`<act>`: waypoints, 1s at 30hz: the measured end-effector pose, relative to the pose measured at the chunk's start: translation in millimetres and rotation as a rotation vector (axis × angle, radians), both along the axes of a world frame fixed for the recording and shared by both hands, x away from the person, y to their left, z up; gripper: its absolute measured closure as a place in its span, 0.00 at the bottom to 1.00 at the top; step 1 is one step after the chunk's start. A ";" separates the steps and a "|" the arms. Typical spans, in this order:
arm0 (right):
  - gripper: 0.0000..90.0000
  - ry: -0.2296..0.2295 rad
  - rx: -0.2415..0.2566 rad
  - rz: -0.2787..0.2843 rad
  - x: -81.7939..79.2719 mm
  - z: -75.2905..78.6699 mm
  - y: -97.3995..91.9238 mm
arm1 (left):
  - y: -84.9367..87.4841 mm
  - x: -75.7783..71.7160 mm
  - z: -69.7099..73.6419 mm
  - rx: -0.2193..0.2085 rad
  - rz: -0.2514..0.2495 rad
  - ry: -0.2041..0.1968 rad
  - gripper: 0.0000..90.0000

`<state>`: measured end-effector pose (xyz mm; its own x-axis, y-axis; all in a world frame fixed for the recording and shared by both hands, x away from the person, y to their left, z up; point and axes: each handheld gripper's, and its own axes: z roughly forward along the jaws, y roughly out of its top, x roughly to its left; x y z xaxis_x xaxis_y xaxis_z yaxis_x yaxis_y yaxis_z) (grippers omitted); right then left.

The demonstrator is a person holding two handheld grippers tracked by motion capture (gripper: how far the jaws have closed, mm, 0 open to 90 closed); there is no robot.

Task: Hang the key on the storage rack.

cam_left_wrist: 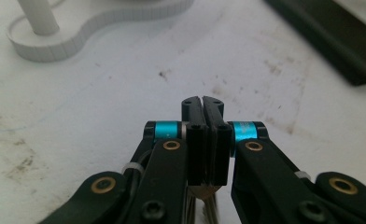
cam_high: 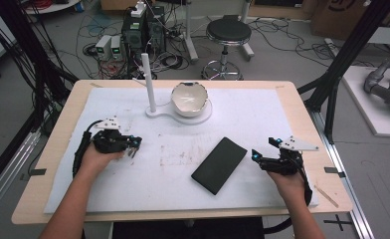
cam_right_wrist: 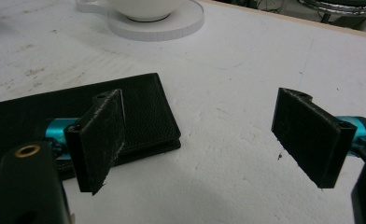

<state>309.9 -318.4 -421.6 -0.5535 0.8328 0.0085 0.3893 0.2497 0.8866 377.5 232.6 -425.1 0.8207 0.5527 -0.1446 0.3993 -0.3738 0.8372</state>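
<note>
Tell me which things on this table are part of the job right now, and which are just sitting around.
In hand:
- black wallet, nearest the open right gripper
- left gripper, shut on nothing

Lying about:
- white bowl on its white stand
- white post upright on that stand
- wooden stick at the table's right edge
</note>
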 end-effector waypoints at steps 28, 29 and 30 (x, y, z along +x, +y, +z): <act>0.20 0.001 0.009 0.001 -1.4 0.5 1.7 | -39.1 39.8 136.5 -0.048 -0.036 -0.219 0.98; 0.20 0.002 0.010 0.000 -1.4 0.4 1.4 | -39.0 48.5 147.8 -0.046 -0.022 -0.228 0.98; 0.20 0.002 0.010 0.000 -1.4 0.4 1.4 | -39.0 48.5 147.8 -0.046 -0.022 -0.228 0.98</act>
<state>308.5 -317.0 -421.1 -0.5535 0.8327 0.0183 0.3912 0.2406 0.8883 426.0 193.7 -277.3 0.8469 0.5312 0.0219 0.1895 -0.3401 0.9211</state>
